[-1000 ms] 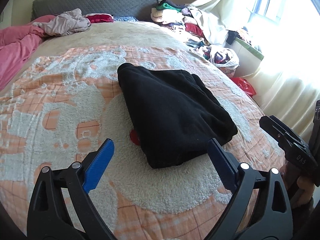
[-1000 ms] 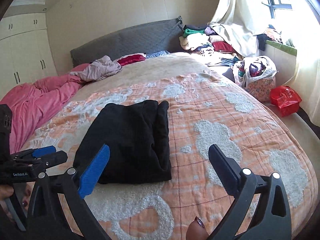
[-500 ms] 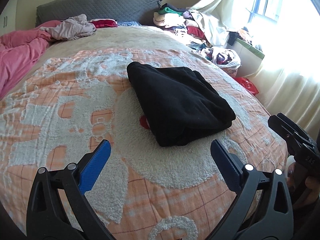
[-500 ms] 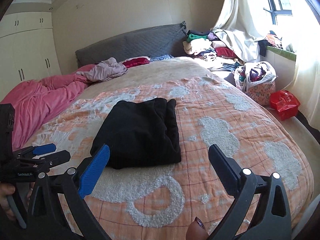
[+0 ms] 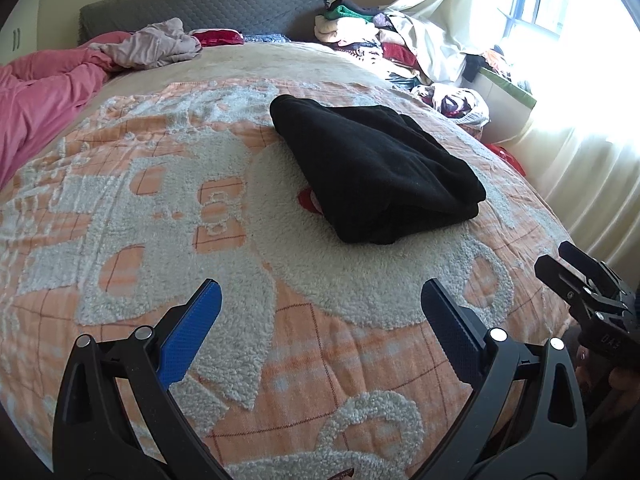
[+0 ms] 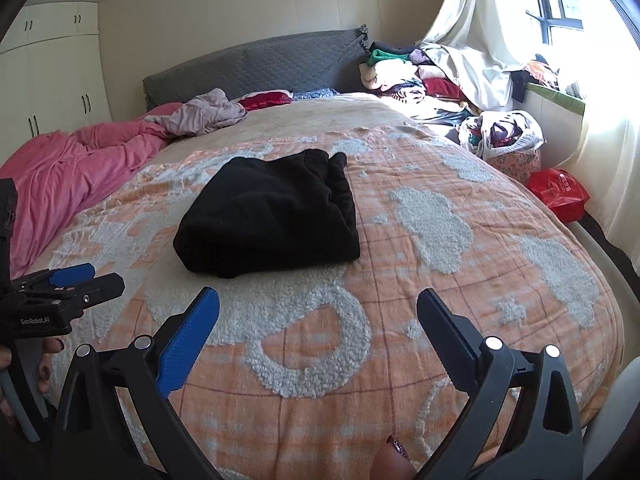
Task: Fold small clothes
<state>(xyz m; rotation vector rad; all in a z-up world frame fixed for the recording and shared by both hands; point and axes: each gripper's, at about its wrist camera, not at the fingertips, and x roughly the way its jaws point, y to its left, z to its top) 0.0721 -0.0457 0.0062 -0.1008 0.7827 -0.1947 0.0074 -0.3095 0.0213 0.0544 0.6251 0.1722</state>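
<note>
Folded black garment now farther from both grippers' wide, empty fingers.

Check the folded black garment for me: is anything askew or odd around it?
The black garment lies folded on the blanket, but a small red patch shows at its left edge; whether printed or tucked beneath, I cannot tell. Both grippers are open and clear.

**Open blanket around the folded garment**

The orange-and-white blanket lies bare on every side of the folded black garment. A pink duvet crowds the left edge; piled clothes and a full laundry bag line the far right side.
</note>
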